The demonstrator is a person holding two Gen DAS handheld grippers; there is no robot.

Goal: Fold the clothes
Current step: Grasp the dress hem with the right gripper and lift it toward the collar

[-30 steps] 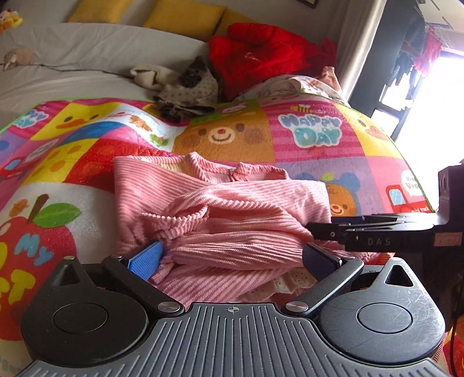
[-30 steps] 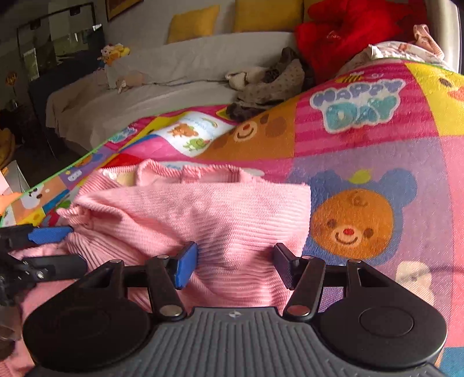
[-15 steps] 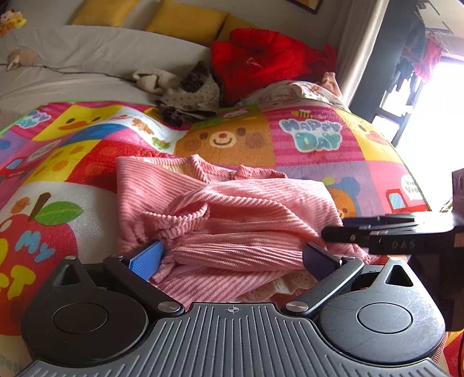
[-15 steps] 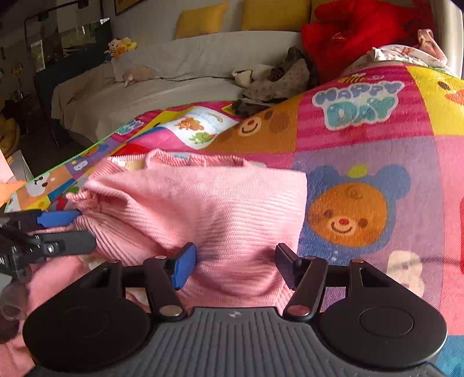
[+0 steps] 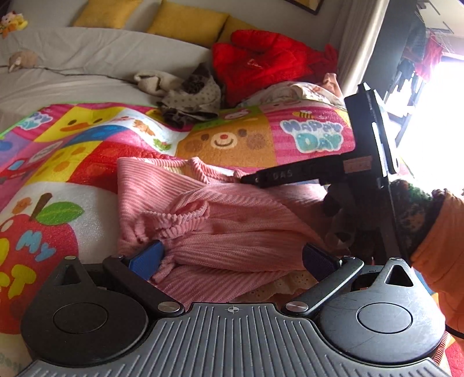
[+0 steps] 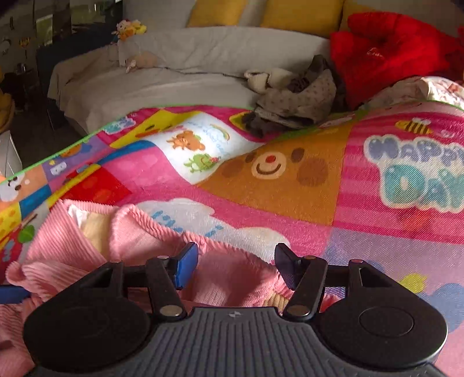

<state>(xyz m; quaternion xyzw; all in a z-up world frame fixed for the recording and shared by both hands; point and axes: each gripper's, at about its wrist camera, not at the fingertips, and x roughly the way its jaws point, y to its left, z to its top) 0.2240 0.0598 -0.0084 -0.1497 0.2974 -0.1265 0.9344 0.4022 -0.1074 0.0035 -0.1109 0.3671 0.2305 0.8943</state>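
Observation:
A pink ribbed garment (image 5: 217,232) lies partly folded on a colourful patchwork blanket (image 5: 232,142), its collar at the far side. My left gripper (image 5: 231,260) stands open at the near hem, with the bunched fabric and a sleeve cuff lying between its wide-apart fingers. My right gripper (image 5: 258,178) reaches in from the right and hovers over the collar end. In the right wrist view the right gripper (image 6: 236,268) is open just above the pink garment (image 6: 58,240); the pads press on nothing. A blue finger (image 6: 11,293) of the left gripper shows at the left edge.
A hand in a dark cuff and orange sleeve (image 5: 440,249) holds the right gripper. At the blanket's far edge lie a grey-brown clothes pile (image 5: 191,98), a red garment (image 5: 261,63) and a pale printed one (image 5: 290,92). A grey sofa with yellow cushions (image 5: 185,20) lies beyond.
My right gripper has travelled from the garment's near right side forward to its collar end, and the orange sleeve has come into the left view. The left gripper has stayed put.

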